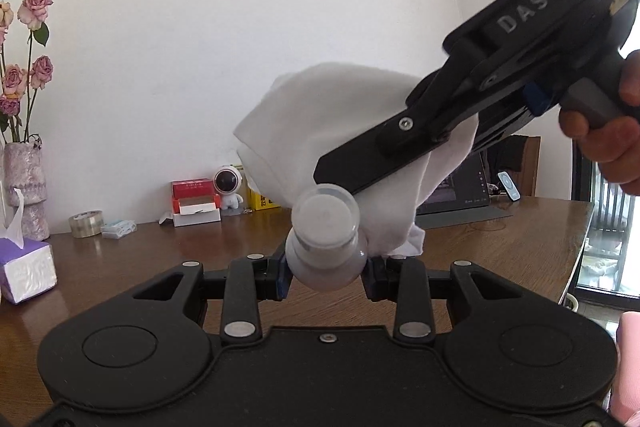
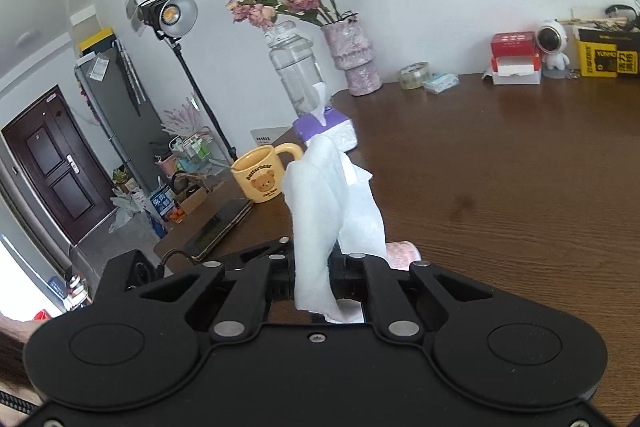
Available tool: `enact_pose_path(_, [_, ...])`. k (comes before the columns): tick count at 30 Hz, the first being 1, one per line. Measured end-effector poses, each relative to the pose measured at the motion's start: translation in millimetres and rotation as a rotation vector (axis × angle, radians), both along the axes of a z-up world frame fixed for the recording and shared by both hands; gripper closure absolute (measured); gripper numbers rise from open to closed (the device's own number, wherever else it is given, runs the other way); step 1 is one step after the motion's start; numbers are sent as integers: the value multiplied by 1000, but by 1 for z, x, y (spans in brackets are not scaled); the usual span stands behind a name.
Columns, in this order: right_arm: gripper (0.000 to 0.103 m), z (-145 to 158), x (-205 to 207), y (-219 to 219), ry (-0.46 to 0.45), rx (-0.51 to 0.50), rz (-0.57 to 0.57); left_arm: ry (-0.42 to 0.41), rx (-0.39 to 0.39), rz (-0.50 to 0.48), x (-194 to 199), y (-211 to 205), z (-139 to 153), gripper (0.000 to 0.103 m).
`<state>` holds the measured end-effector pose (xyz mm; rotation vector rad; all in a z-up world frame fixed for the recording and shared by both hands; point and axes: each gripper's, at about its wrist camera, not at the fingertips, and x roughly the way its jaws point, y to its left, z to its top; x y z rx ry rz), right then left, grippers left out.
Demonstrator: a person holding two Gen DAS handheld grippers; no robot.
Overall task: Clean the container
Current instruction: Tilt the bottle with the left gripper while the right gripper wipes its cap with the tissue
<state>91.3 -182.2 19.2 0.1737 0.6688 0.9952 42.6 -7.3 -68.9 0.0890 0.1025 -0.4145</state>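
Note:
In the left wrist view a small translucent white container (image 1: 325, 227) with a wide round top is held above the table, and my left gripper (image 1: 326, 277) is shut on its bulbous body. My right gripper (image 1: 344, 179) reaches in from the upper right, shut on a crumpled white tissue (image 1: 320, 115). The tissue drapes over the container's top and right side. In the right wrist view the tissue (image 2: 324, 211) stands up between the fingers of my right gripper (image 2: 316, 269) and hides the container. A hand (image 1: 612, 131) grips the right gripper's handle.
A brown wooden table (image 2: 500, 187) carries a purple tissue box (image 2: 328, 131), a yellow bear mug (image 2: 262, 179), a phone (image 2: 218, 229), a clear bottle (image 2: 294, 67), a vase of roses (image 2: 354, 63), a tape roll (image 2: 414, 75) and small boxes by the wall. A laptop (image 1: 460, 199) stands at the right.

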Motion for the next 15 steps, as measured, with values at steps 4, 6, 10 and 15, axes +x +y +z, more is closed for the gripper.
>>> enact_pose_path(4, [96,-2,14,-4,-13,-73,-80,-15,25,-3,-7,-2,0,70])
enact_pose_path(6, [96,-8,28,-12,4,-84,-129,-43,48,-5,-14,-6,0,70])
enact_pose_path(10, [96,-10,28,-13,49,-66,-94,-75,88,-4,-19,-13,-2,70])
enact_pose_path(15, [96,1,4,-6,74,5,36,-45,85,9,-15,-15,-5,70])
